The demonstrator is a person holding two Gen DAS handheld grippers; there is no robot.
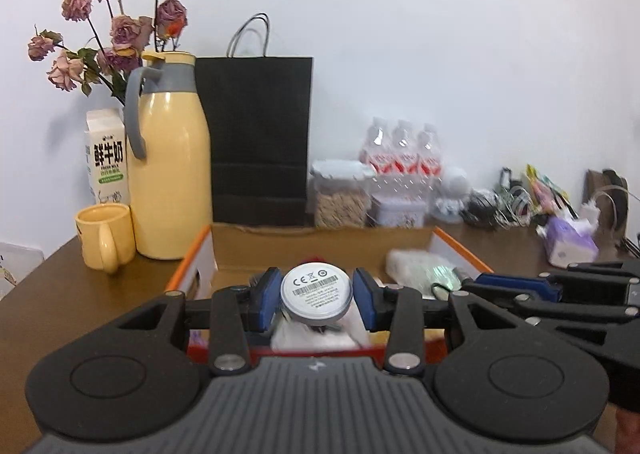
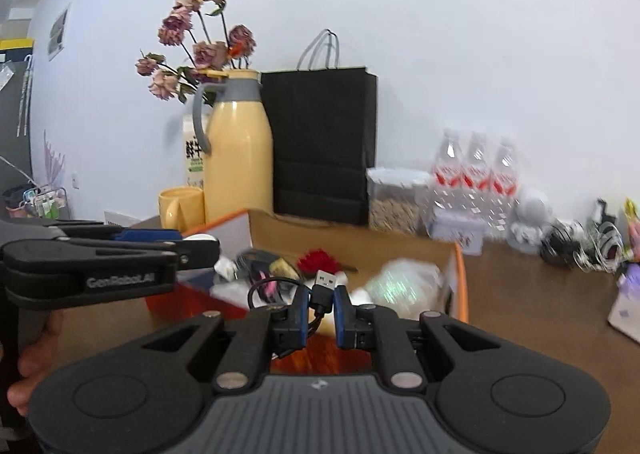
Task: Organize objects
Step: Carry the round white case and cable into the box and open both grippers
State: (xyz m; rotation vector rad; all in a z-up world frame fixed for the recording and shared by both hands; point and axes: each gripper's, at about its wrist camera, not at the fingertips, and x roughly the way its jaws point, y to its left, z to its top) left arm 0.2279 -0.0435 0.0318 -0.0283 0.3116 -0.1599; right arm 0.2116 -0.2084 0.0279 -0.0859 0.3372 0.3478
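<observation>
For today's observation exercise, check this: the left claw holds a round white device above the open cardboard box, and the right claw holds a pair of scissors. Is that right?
Not quite. The right claw holds a black USB cable, not scissors; the right wrist view shows its plug sticking up between the pads. The rest stands: the left claw holds the round white device above the open cardboard box.

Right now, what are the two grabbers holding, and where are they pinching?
The left gripper pinches a round white disc by its sides. The right gripper pinches a black USB cable just below its plug.
</observation>
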